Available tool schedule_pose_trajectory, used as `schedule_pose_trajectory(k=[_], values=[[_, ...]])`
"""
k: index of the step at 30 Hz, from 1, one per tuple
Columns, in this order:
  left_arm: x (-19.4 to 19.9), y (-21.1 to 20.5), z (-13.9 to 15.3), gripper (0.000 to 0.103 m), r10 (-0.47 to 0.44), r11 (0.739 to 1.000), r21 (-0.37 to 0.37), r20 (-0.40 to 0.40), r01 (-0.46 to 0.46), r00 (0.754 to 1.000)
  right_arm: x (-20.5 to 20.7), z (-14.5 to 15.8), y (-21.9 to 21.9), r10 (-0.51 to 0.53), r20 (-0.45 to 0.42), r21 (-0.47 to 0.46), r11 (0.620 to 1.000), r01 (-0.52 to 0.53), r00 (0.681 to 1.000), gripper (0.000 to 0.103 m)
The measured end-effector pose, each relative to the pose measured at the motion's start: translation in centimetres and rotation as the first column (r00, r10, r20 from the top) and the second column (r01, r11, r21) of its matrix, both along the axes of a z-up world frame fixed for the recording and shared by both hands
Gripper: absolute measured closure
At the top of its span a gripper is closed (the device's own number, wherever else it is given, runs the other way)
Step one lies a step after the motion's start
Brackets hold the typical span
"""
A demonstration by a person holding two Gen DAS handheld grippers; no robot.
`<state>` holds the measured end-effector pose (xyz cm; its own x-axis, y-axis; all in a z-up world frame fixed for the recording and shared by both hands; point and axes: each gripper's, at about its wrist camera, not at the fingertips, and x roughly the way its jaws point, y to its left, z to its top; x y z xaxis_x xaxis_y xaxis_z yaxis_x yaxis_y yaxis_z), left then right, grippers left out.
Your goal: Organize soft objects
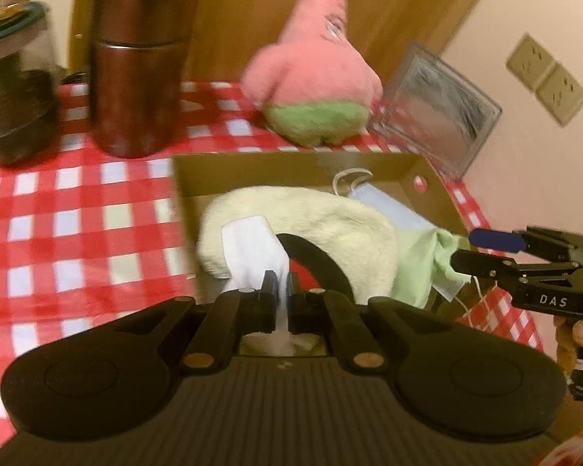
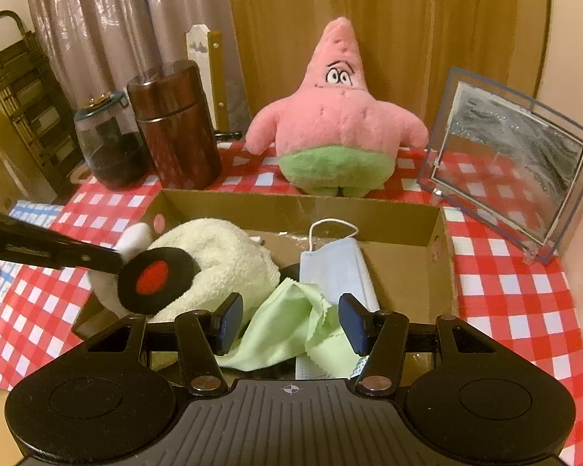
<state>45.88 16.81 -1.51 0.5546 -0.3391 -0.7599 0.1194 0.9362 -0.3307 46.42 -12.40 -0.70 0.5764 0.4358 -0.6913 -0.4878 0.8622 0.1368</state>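
Cream fluffy plush toy (image 2: 221, 260) lies in the brown cardboard box (image 2: 427, 233) on your red-checked table (image 2: 517, 295), your left gripper (image 1: 280, 287) pinching its white tag (image 1: 252, 248), your right gripper (image 2: 289, 322) spread over the pale-green cloth (image 2: 287, 326).

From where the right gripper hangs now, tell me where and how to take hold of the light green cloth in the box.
Grip the crumpled ridge in the middle of the light green cloth, coming straight down and forward. The right gripper already has its jaws open on either side of it. The cloth lies bunched over the blue face mask, so a pinch on the raised fold probably lifts the cloth alone.
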Motion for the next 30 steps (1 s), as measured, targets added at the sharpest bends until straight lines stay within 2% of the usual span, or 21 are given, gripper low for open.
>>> schedule_pose_trajectory(k=[8,11,15,17,19,27,29,30], values=[[2.6,-4.6,-2.5,0.099,-0.105,0.985,0.131,-0.065,0.113,0.992,0.4,-1.3,-0.5,-0.008,-0.008,-0.011,1.0,0.008,1.0,0.048],[3.2,-4.9,-3.6,0.099,-0.102,0.98,0.162,-0.092,0.116,0.99,0.6,-1.8,-0.7,-0.015,-0.019,-0.009,1.0,0.014,1.0,0.048],[3.5,-4.4,-4.2,0.097,-0.082,0.982,0.164,-0.103,0.098,0.991,0.6,-1.8,-0.8,-0.01,-0.022,-0.008,1.0,0.009,1.0,0.048],[3.4,-4.4,-3.9,0.085,-0.083,0.981,0.168,-0.1,0.099,0.992,0.5,-1.6,-0.8,-0.012,-0.023,-0.003,1.0,0.012,1.0,0.048],[3.2,-4.1,-3.5,0.063,-0.072,0.981,0.175,-0.095,0.087,0.993,0.3,-1.2,-0.8,-0.013,-0.019,0.001,1.0,0.013,1.0,0.048],[1.2,-3.1,-0.2,0.06,-0.029,0.984,0.174,-0.046,0.037,0.999,-1.1,1.4,-1.2,-0.014,0.004,0.009,1.0,0.014,1.0,0.048],[0.3,-3.1,0.9,0.056,-0.024,0.984,0.177,-0.027,0.028,0.999,-1.6,2.1,-1.3,-0.016,0.001,0.007,1.0,0.016,1.0,0.048],[-0.2,-3.2,1.4,0.05,-0.025,0.983,0.182,-0.016,0.028,1.0,-1.9,2.4,-1.4,-0.014,-0.006,0.0,1.0,0.014,1.0,0.048]])
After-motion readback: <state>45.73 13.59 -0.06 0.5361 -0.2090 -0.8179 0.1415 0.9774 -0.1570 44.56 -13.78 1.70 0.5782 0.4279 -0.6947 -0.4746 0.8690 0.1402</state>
